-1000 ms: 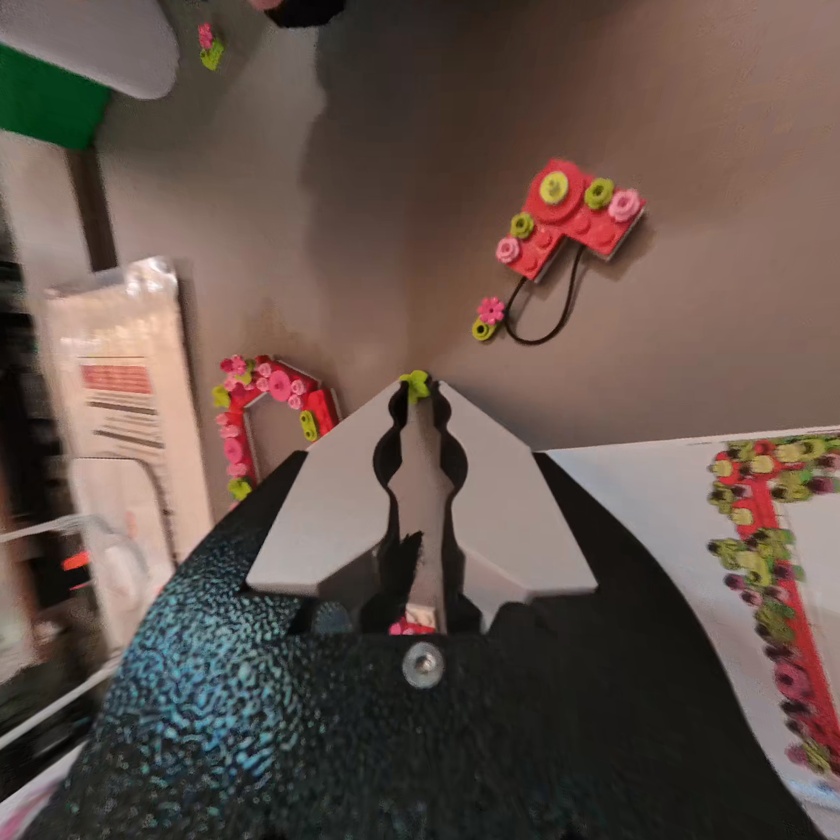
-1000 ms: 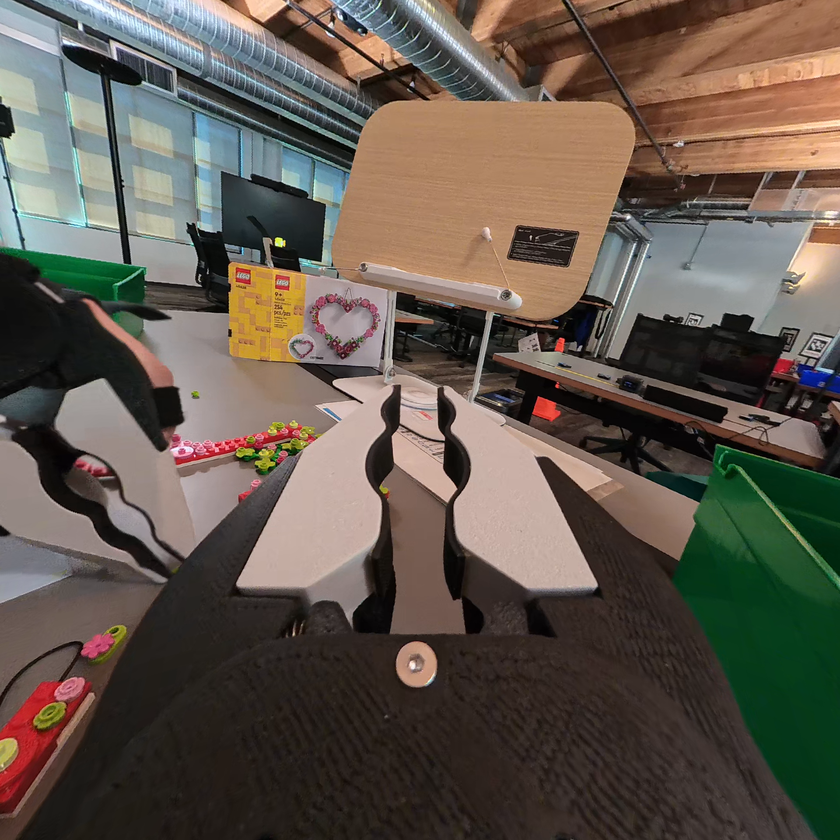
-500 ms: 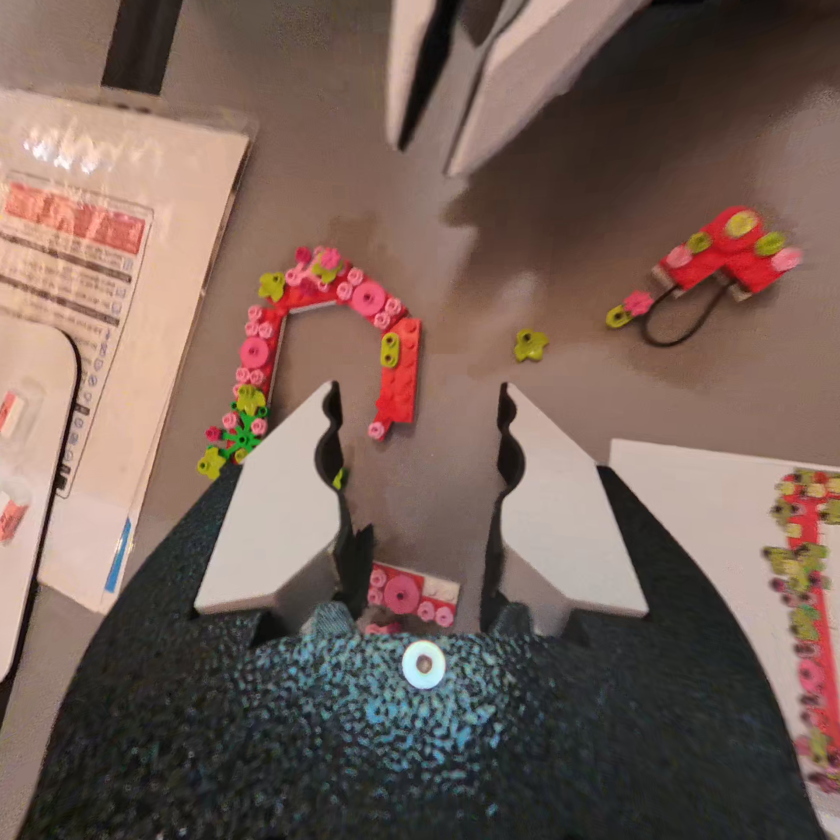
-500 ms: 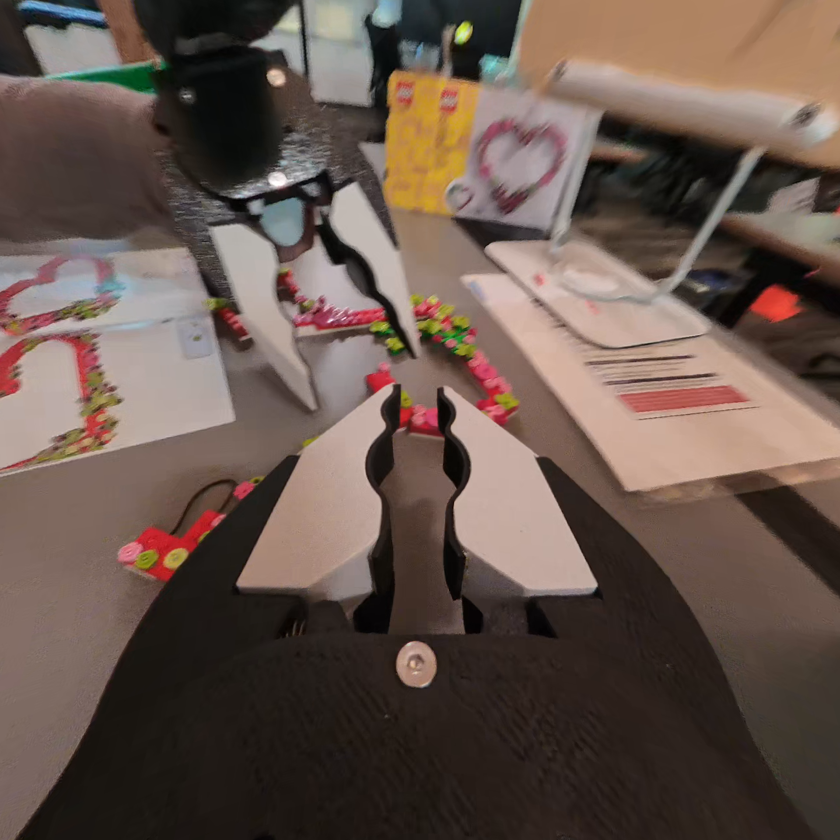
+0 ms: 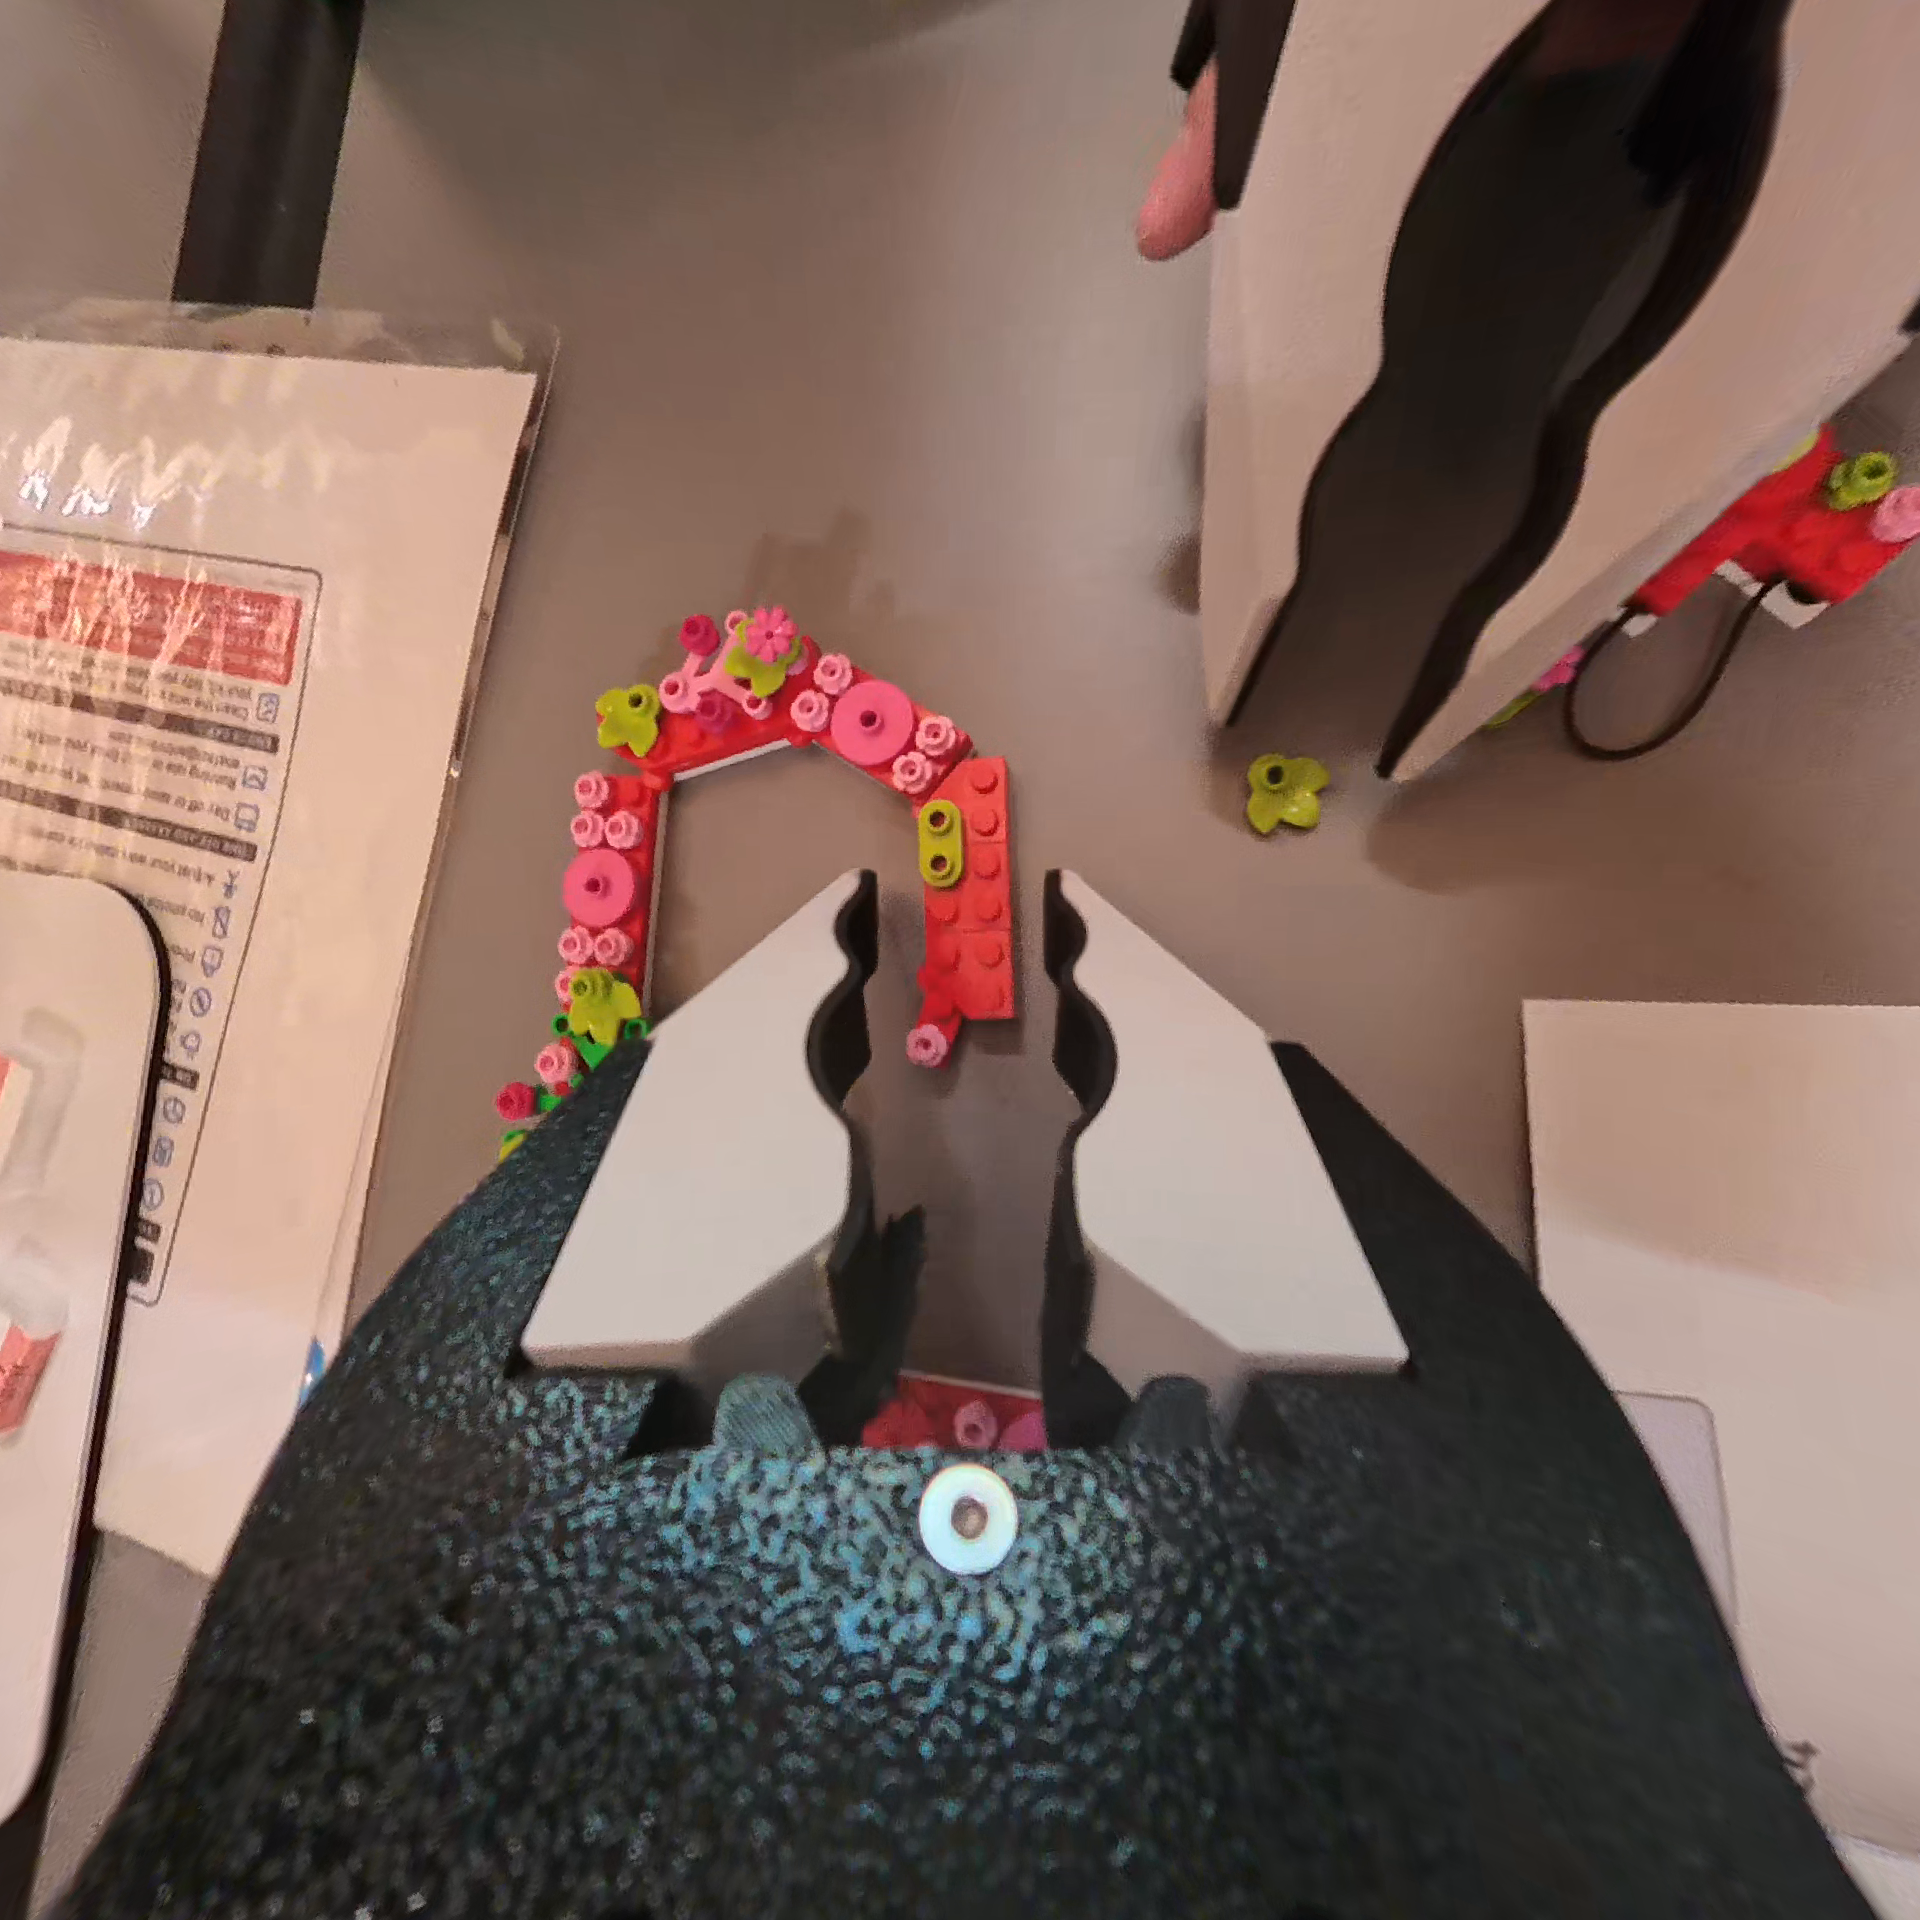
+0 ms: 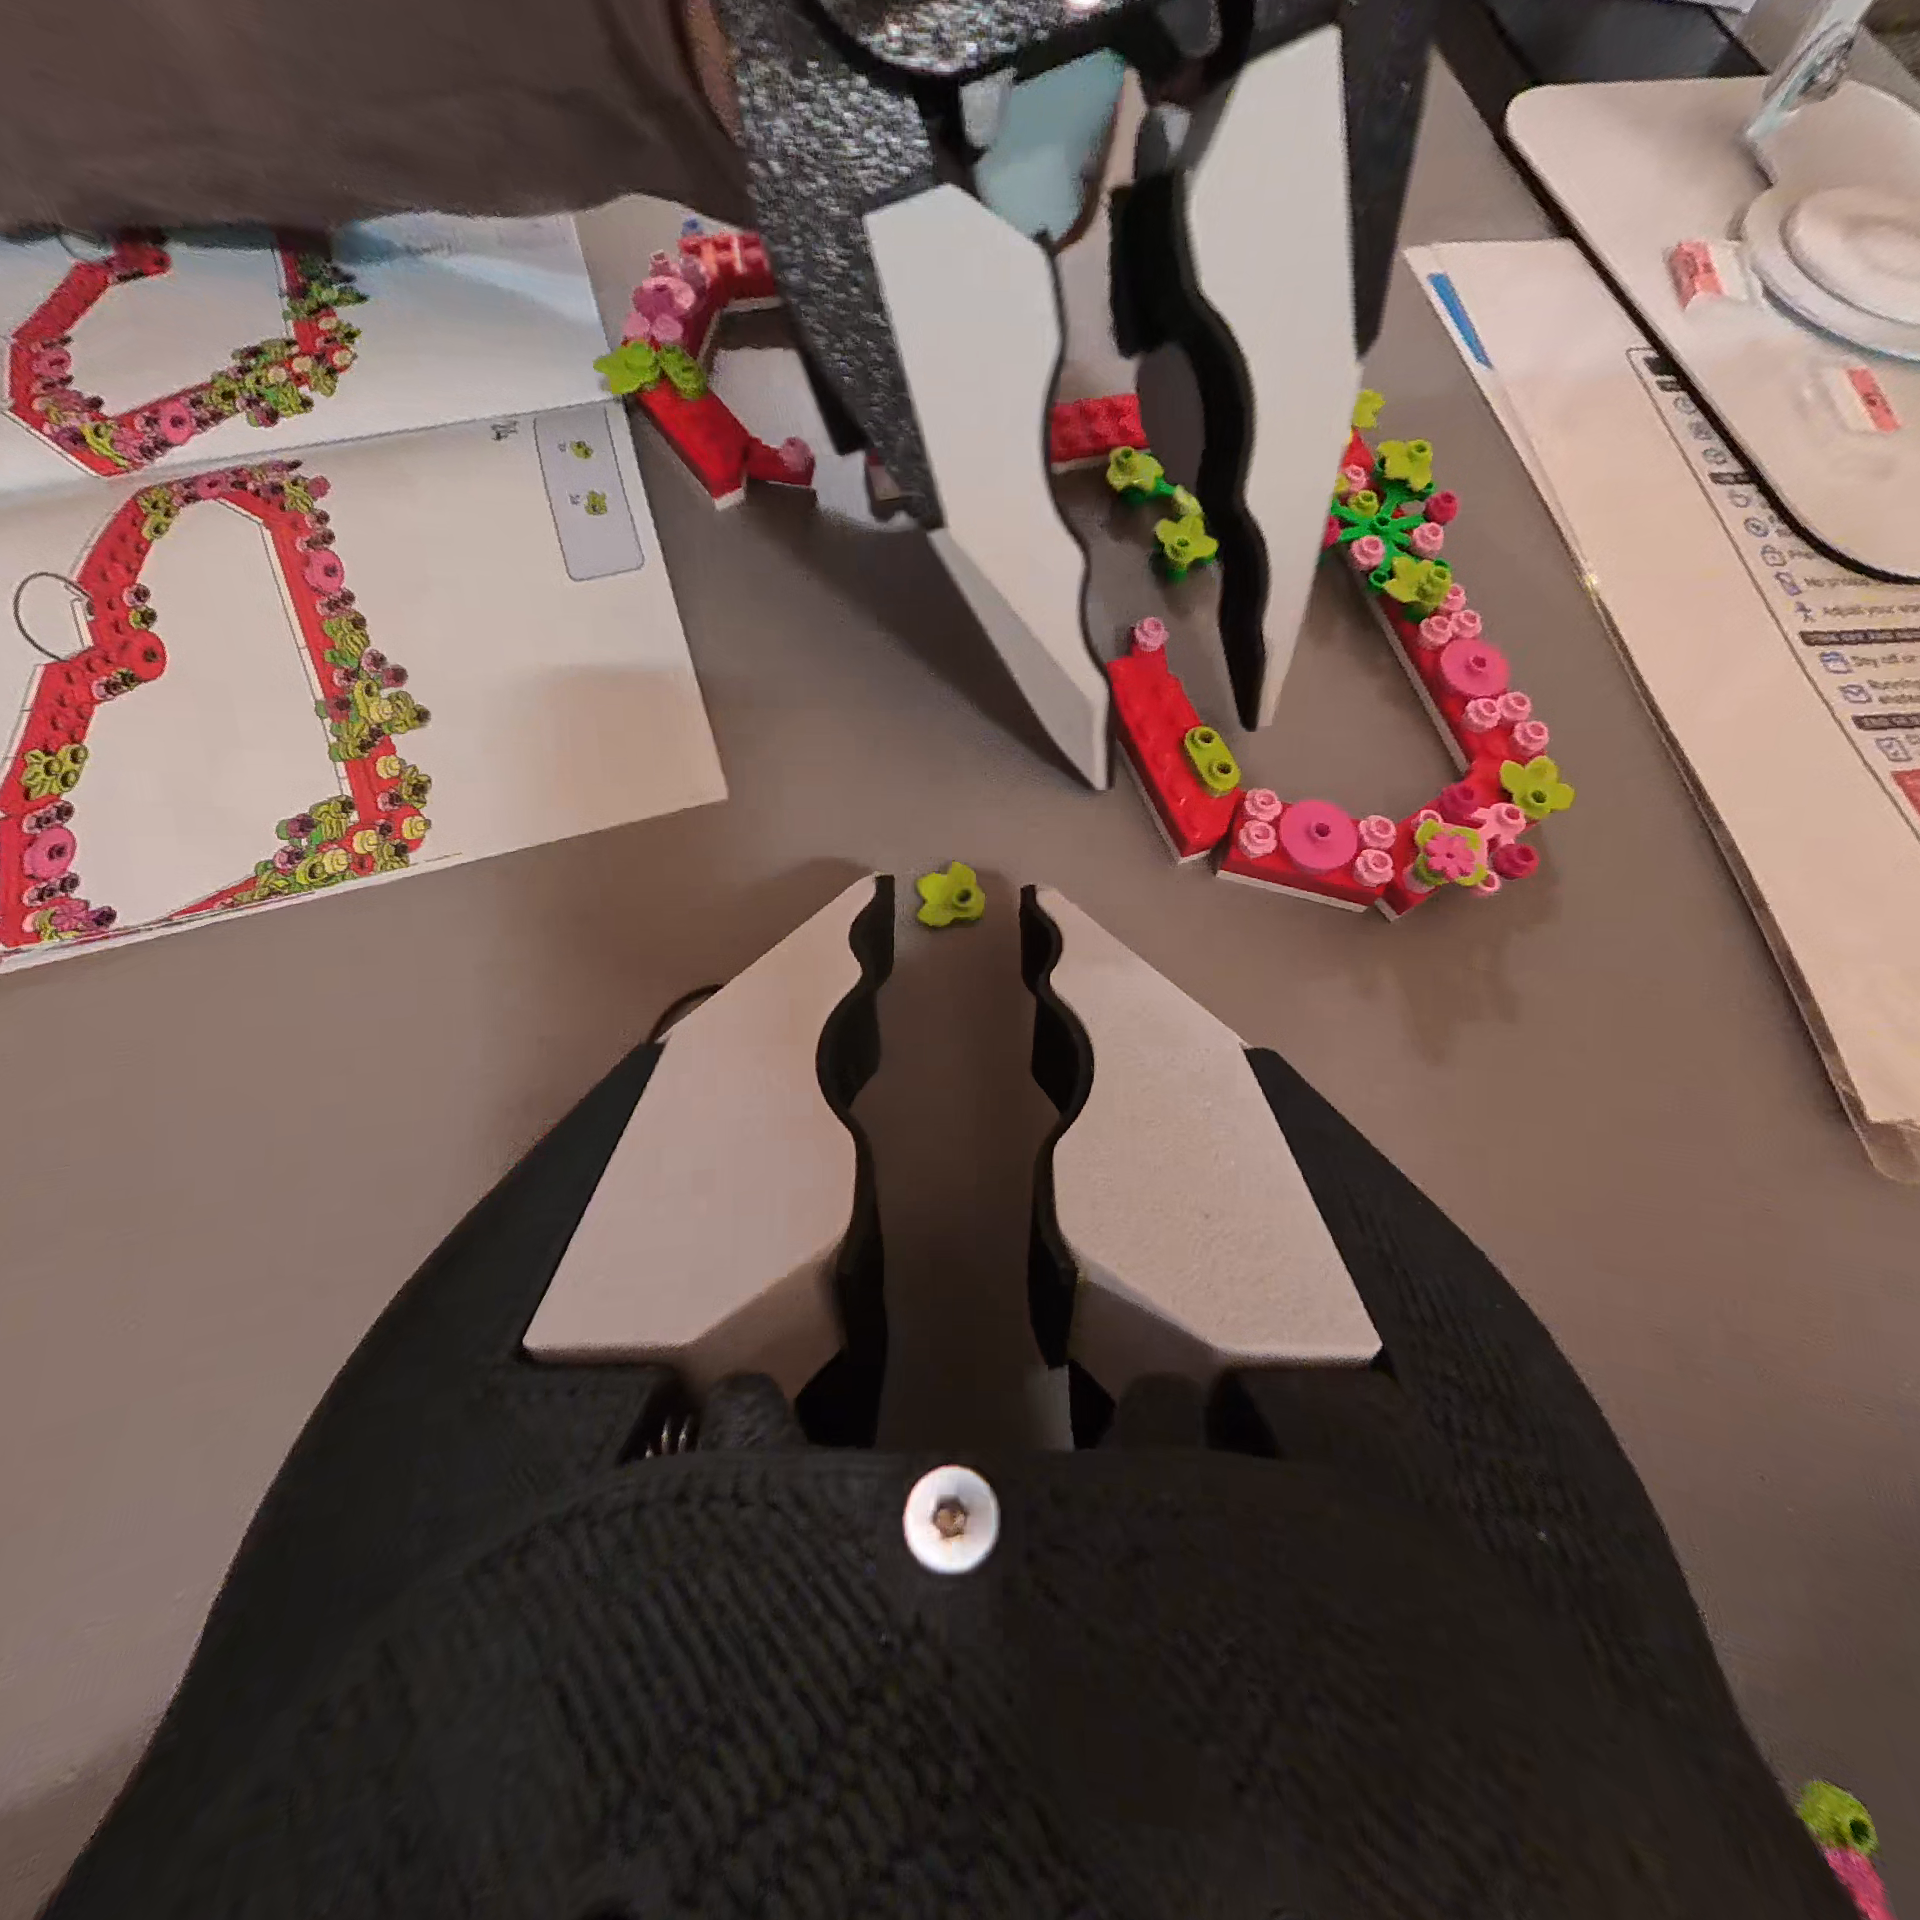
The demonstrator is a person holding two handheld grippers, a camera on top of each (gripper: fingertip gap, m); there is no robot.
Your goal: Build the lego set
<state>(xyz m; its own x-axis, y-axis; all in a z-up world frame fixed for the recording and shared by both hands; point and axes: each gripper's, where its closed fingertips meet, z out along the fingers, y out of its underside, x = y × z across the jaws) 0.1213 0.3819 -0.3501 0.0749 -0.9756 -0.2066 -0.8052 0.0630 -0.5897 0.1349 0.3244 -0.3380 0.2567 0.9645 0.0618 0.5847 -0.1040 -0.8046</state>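
A half-built red heart frame point(image 5: 769, 717) with pink flowers and lime leaves lies on the grey table; it also shows in the right wrist view point(image 6: 1320, 831). My left gripper point(image 5: 958, 888) is open and empty, its fingertips on either side of the frame's bare red strip point(image 5: 977, 914). A loose lime leaf piece point(image 5: 1286, 792) lies to the right. My right gripper point(image 6: 956, 889) is open and empty, with the lime leaf point(image 6: 951, 896) lying between its fingertips on the table. The left gripper point(image 6: 1169, 743) shows ahead in the right wrist view.
An open instruction booklet point(image 6: 416, 623) lies at the left. A plastic-sleeved sheet point(image 6: 1714, 623) and a white stand base point(image 6: 1662, 187) lie at the right. A small red piece with a black cord point(image 5: 1766, 540) sits behind the right gripper. Another red frame part point(image 6: 707, 416) lies behind.
My left gripper let go of the lime leaf, which now lies on the table, and moved to the frame's red strip. My right gripper swung down to the leaf and opened wider.
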